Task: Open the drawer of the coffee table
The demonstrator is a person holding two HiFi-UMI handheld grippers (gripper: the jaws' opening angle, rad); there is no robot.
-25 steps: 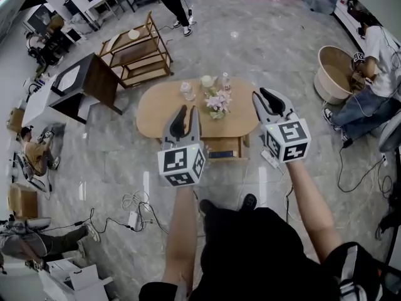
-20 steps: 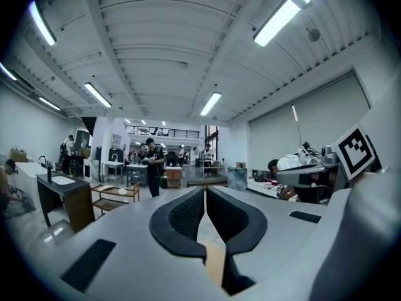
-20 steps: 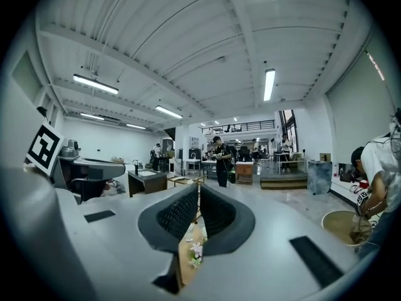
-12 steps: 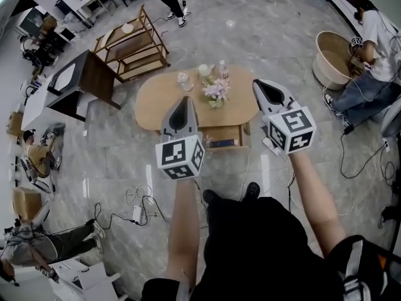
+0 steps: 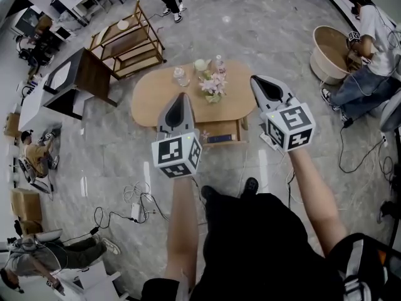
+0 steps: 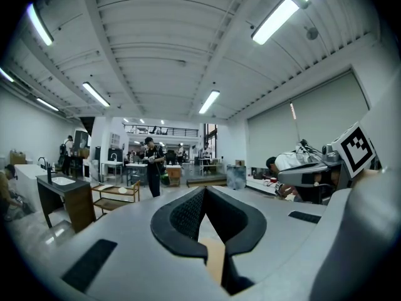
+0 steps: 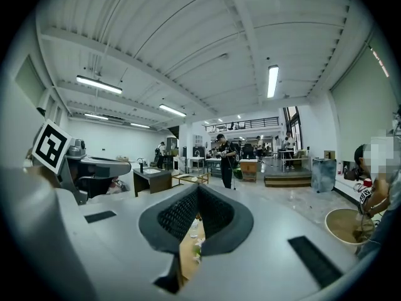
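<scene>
While both hands are held out level, well short of the coffee table [image 5: 156,99], neither tool touches anything. The left gripper [image 5: 182,99] has its fingers pressed together with nothing between them, and the right gripper [image 5: 257,82] is likewise closed and empty. This reads as a carrying posture on the way to or from the furniture, not as a grasp.

The drawer [image 5: 220,133] hangs under the near long edge of the oval surface, right of its middle and facing the person. A dark strip shows on it, but from this height I cannot tell whether the box is pulled out or pushed home.

Flowers [image 5: 212,86], a glass [image 5: 180,75] and a bottle [image 5: 218,63] stand toward the far side of the surface, away from the drawer's edge. Bare floor [image 5: 125,158] lies between the person's shoe [image 5: 250,185] and the drawer, so it has room to slide toward them. Loose cables [image 5: 135,207] lie off to the left, out of that path
</scene>
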